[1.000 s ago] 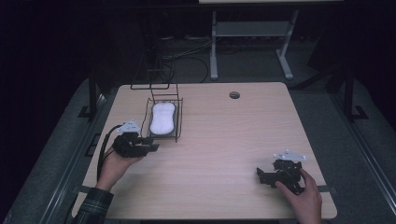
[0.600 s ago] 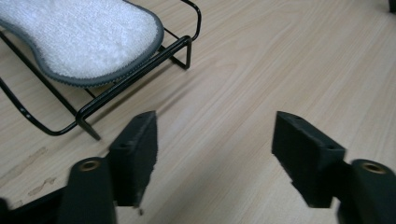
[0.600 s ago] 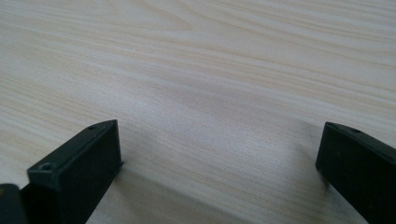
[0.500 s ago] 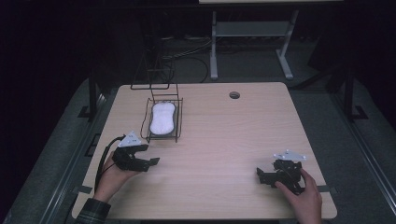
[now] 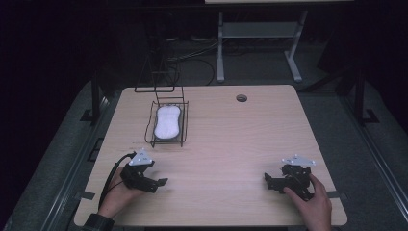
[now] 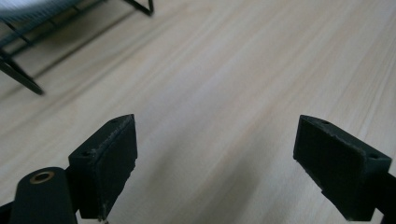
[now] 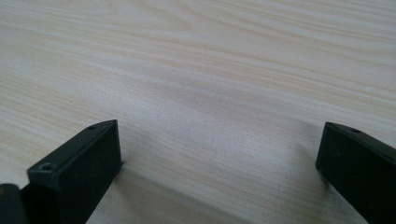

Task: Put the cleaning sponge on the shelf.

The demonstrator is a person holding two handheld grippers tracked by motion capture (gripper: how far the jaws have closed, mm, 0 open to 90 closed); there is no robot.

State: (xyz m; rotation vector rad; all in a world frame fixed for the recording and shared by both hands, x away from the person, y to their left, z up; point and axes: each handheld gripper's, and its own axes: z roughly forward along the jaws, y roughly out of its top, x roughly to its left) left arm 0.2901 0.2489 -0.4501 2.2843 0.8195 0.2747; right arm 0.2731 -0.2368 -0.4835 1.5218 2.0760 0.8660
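While both hands rest near the table's (image 5: 231,144) front edge, the left gripper (image 5: 159,182), its jaws just spread, and the right gripper (image 5: 267,181) gape empty. Farther back, a white oblong object (image 5: 167,121), indistinct, lies inside the wire basket (image 5: 184,120).

Dim lab, lone wooden table (image 5: 231,144), floor cables (image 5: 192,57), metal stand (image 5: 255,33)
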